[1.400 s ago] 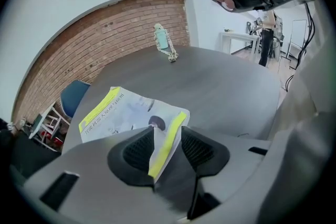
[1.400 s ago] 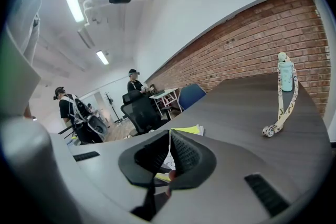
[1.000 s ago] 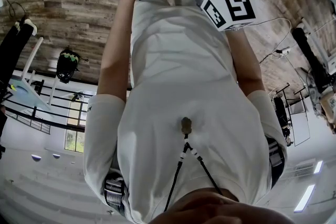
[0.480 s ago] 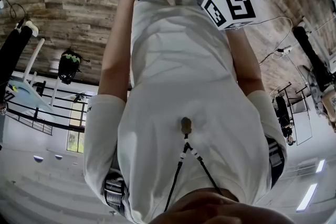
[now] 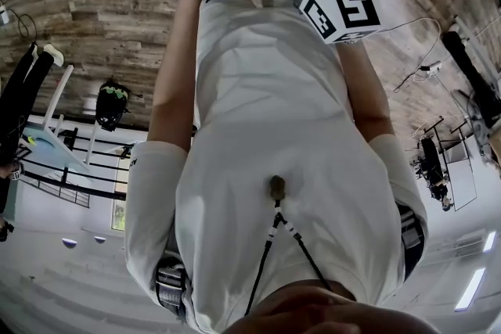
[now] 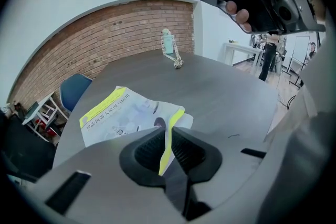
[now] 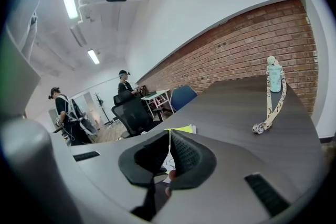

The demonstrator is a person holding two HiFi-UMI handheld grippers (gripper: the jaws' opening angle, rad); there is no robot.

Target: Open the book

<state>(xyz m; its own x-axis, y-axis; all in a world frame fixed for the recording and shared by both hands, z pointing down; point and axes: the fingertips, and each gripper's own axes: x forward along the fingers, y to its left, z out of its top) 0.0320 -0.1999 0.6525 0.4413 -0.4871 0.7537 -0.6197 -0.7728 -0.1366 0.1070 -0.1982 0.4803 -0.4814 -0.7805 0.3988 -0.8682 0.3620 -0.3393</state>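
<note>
Currently the book (image 6: 121, 115) lies flat on the dark table (image 6: 226, 86), toward the near edge. It is well apart from the bottle (image 6: 167, 42), which stands at the far edge by the brick wall (image 6: 131, 29).

The left gripper (image 6: 167, 136) has just been closing. Its jaws pinch the yellow-edged cover (image 6: 177, 114) at the corner closest to them, and that corner stands lifted off the rest of the book. From these jaws the book extends away and to the left, toward the table edge by the blue chair (image 6: 73, 89). Its long axis appears to run the same way.

The right gripper (image 7: 169, 139) is likewise closed, on a thin pale sheet edge of the book. A yellow corner shows just beyond its tips.

Both grippers are at the book, and the left one holds the cover. Judgement: the cover must swing up and over to the left, away from the pinched corner. Which side the spine is on cannot be confirmed.
</note>
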